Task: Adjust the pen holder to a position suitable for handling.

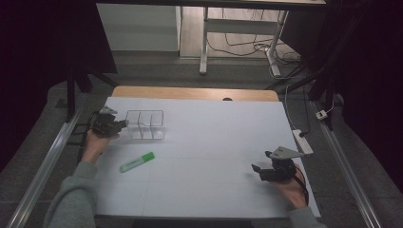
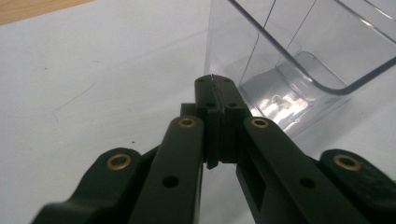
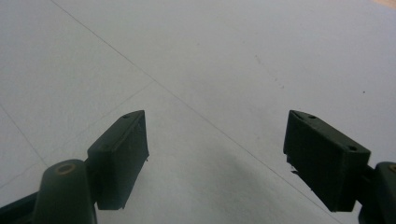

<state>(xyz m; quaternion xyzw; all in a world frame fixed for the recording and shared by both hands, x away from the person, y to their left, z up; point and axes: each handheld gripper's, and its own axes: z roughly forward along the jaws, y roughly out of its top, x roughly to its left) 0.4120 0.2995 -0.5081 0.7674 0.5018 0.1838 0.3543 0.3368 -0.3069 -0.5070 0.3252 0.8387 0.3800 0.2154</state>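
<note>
Two jaws of the left gripper [image 2: 213,81] are pressed together, seemingly on the near wall of the clear plastic divided box [image 1: 145,124] directly ahead; the right gripper [image 1: 261,171], spread wide, is well apart.

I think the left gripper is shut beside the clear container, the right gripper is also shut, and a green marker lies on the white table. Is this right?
Not fully. The right gripper is open: the right gripper view shows its fingers standing wide apart over the white table. The rest holds: the left gripper is shut beside the clear container, and the green marker lies on the table.
</note>
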